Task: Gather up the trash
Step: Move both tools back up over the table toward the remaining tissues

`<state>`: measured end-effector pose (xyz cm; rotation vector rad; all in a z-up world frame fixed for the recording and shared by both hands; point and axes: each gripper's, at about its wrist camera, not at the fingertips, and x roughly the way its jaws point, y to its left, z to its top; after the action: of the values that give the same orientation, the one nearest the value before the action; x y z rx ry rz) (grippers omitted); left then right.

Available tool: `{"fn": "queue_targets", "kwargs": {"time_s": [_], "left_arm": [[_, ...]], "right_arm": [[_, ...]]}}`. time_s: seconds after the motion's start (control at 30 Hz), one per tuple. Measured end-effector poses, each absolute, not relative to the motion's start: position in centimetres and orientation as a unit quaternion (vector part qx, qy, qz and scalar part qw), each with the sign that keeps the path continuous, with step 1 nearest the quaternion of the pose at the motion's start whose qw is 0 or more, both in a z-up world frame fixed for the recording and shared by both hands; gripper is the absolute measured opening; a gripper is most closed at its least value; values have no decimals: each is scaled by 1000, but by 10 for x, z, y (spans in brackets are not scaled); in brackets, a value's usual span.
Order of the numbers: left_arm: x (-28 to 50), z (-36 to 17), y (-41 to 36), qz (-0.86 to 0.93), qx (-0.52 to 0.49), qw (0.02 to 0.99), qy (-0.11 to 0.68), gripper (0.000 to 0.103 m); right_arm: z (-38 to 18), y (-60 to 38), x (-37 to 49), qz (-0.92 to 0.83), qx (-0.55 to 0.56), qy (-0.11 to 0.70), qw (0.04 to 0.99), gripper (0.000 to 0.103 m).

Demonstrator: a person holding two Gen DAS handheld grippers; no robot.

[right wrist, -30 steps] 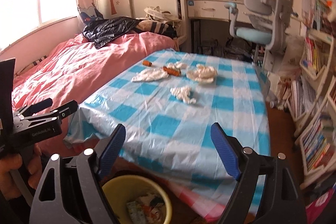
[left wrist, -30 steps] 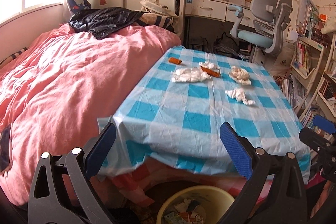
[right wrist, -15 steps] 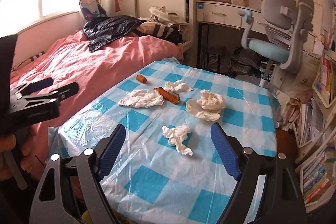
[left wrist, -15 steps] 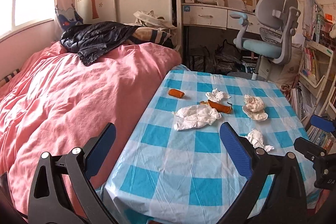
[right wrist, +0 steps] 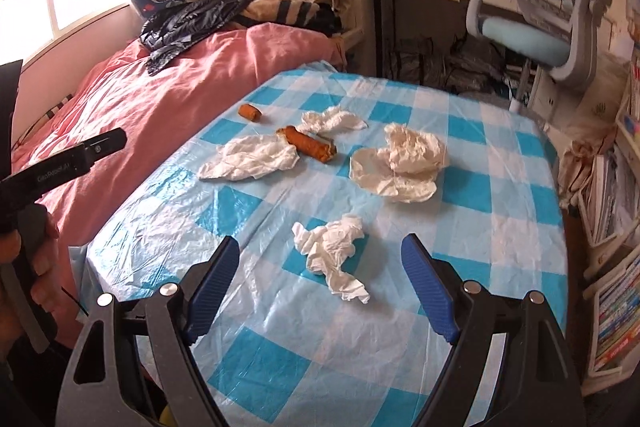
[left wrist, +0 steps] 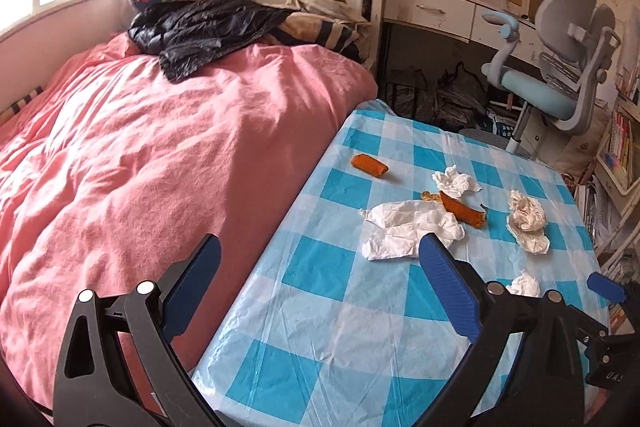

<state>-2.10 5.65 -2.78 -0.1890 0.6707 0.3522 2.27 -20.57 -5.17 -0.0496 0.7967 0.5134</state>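
On the blue-checked table lie several crumpled white tissues and two orange food scraps. The nearest tissue sits on the cloth just ahead of my right gripper, which is open and holds nothing. Farther back are a large tissue wad, a flat tissue, a long orange scrap and a short one. My left gripper is open and empty over the table's left edge, with the flat tissue by its right fingertip. The long scrap lies beyond.
A pink bed with a black jacket runs along the table's left side. A grey-blue office chair and desk stand behind. Bookshelves line the right. A hand holds the left gripper's body at left.
Both grippers moved forward over the table, so the tissues and scraps look nearer and larger. The yellow bin under the front edge dropped out of both views. Jaws stayed wide.
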Motion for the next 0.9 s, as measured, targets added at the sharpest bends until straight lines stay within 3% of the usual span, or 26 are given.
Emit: {"fn": "queue_targets", "kwargs": {"time_s": [0.7, 0.9], "left_arm": [[-14, -44, 31, 132, -28, 924, 357, 96], [14, -54, 22, 113, -10, 924, 366, 96]], "right_arm": [[-58, -194, 24, 246, -42, 399, 882, 78], [-68, -193, 40, 244, -41, 417, 875, 68]]}}
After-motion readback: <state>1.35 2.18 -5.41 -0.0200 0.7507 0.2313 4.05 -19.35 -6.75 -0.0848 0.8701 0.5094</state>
